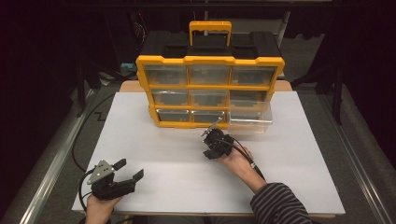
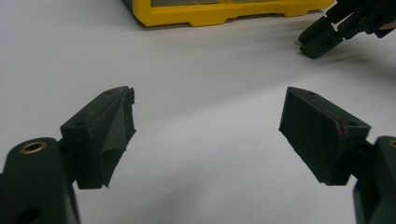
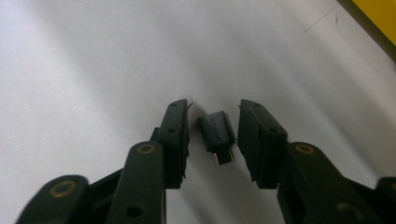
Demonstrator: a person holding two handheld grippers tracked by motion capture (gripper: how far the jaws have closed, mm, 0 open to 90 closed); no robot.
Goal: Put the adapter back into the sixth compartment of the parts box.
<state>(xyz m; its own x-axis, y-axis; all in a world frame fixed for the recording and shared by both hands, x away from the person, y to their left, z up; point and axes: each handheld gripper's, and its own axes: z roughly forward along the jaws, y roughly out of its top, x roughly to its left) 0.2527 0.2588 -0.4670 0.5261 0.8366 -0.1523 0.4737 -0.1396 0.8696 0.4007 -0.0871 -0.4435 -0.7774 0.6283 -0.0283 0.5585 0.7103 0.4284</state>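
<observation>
pretty dark room, just a white table (image 1: 154, 140) lit from above, grey floor (image 1: 369, 154) either side, black frame legs (image 1: 334, 79) behind

1 overhead view, 2 close table-level views

left gripper (image 1: 129, 171): black, grey three-cornered plate on top, black cable
right gripper (image 1: 211, 140): black, black cable trailing
jaws: black wedge blocks, brass-ringed screw holes
sleeve (image 1: 280, 204): dark, thin pale stripes

A yellow organizer (image 1: 210, 91) with 9 clear drawers stands upright at the far side of the white table (image 1: 154, 154), its bottom-right drawer (image 1: 250, 117) pulled out, and a small grey adapter (image 3: 217, 133) lies on the table.
</observation>
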